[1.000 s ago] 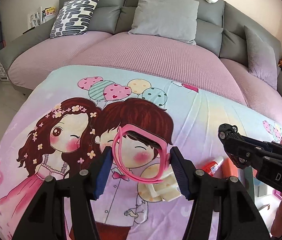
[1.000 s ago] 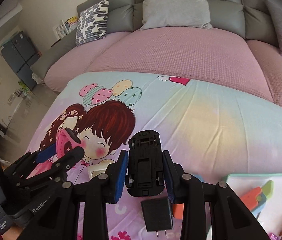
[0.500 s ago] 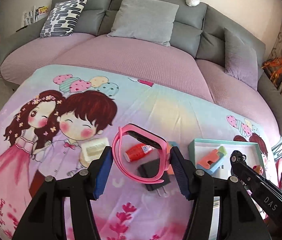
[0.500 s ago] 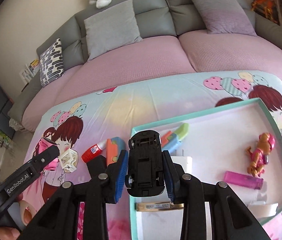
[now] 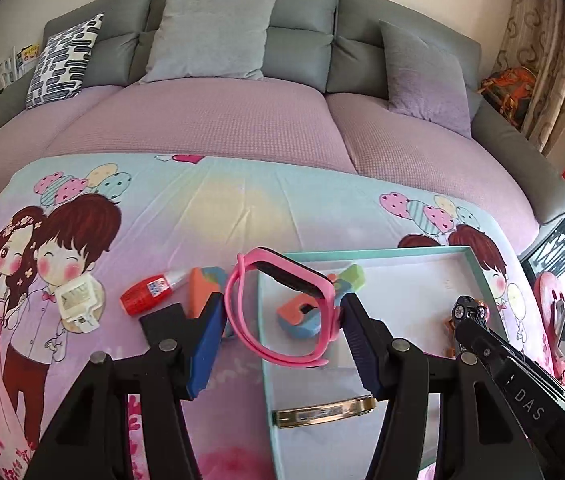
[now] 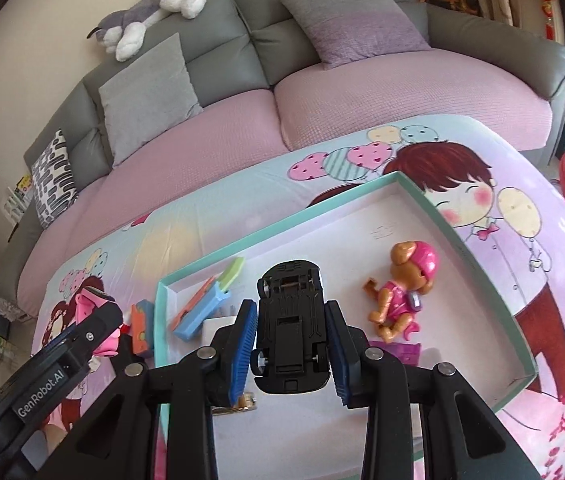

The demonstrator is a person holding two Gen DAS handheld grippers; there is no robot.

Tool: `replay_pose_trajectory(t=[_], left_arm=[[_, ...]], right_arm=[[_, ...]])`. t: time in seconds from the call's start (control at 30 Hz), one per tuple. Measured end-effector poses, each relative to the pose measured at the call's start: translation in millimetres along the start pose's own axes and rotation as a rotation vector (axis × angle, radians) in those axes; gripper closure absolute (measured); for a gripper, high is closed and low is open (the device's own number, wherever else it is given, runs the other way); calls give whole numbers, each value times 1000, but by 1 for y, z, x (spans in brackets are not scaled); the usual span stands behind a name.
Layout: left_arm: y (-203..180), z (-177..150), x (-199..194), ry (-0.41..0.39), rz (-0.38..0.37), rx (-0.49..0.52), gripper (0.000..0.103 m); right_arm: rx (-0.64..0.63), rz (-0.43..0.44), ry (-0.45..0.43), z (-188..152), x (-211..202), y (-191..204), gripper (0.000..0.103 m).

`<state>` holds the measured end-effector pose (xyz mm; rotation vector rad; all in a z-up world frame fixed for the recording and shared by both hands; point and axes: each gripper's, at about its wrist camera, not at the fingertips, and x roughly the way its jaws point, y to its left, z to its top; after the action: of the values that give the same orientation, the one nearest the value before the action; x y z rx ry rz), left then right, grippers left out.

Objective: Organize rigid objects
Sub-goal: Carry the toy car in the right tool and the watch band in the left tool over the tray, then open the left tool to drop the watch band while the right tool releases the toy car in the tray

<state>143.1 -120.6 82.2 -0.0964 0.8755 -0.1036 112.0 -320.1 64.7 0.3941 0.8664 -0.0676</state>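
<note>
The tray [image 6: 482, 264] lies on the printed sheet [image 5: 210, 208], before the sofa [image 5: 218, 120]; a dog figure [image 6: 402, 292] lies inside it; a glue bottle [image 5: 150, 290] lies left of it.

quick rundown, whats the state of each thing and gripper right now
left gripper: shut on pink watch band, held over the box edge
right gripper: shut on black toy car, underside up, above the box
teal-rimmed shallow box: open, partly filled
pink toy pup figure: lying in the box
red glue bottle: lying on the blanket, capped
</note>
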Motion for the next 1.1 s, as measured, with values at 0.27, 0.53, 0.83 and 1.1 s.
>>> replay_pose_trajectory(t=[0.27,0.53,0.83,1.1], left_arm=[[-43,-8,14,22,-57,93,43],[-62,-18,29,48,-110,138,43],[-65,-24,41,79,-96,145,42],[-66,-29,49,104,-80,151,42]], right_arm=[[66,-78,-31,6,-8,-31,67],[77,-95,-6,5,-2,-35,67],[57,-96,51,0,14,-35,66],[60,-81,84,-2,23,-40,66]])
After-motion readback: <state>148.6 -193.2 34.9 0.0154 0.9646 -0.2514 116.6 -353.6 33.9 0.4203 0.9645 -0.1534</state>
